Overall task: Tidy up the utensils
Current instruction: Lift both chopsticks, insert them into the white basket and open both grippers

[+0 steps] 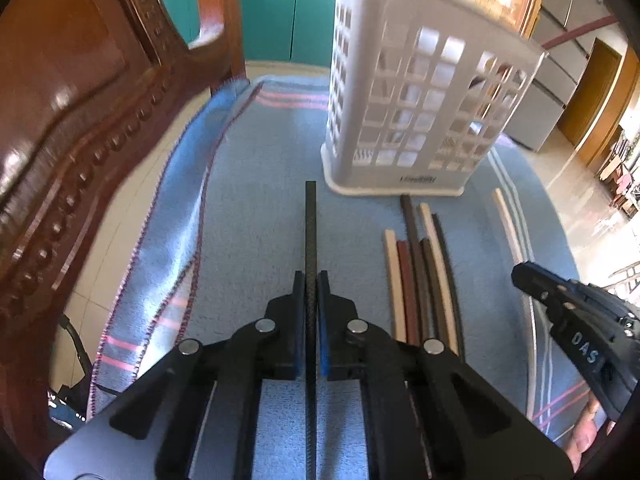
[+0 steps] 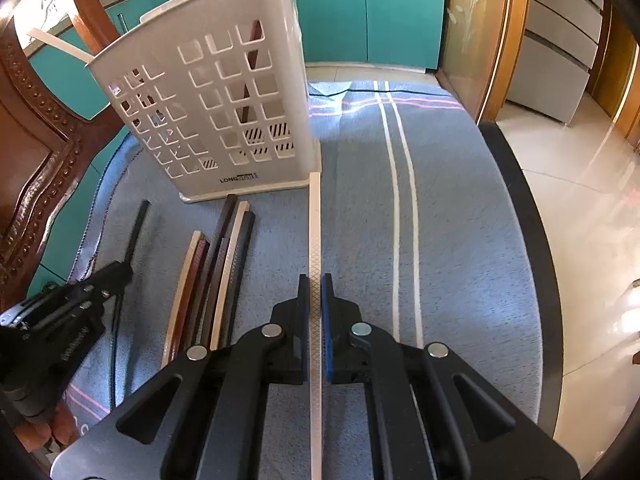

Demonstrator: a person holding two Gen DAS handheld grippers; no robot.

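Note:
A white slotted utensil holder (image 1: 420, 92) stands on a blue towel (image 1: 248, 208); it also shows in the right wrist view (image 2: 216, 112), with a cream and a dark stick inside. My left gripper (image 1: 311, 280) is shut on a black chopstick (image 1: 310, 224), which points toward the holder. My right gripper (image 2: 316, 282) is shut on a cream chopstick (image 2: 315, 224), its tip near the holder's base corner. Several loose chopsticks (image 1: 420, 276), cream, red-brown and dark, lie side by side between the grippers, also in the right wrist view (image 2: 216, 272).
A carved wooden chair back (image 1: 80, 120) rises at the left of the towel. Teal cabinets (image 2: 368, 8) stand behind. The table's dark edge (image 2: 532, 216) runs along the right, with a tiled floor (image 2: 592, 208) beyond.

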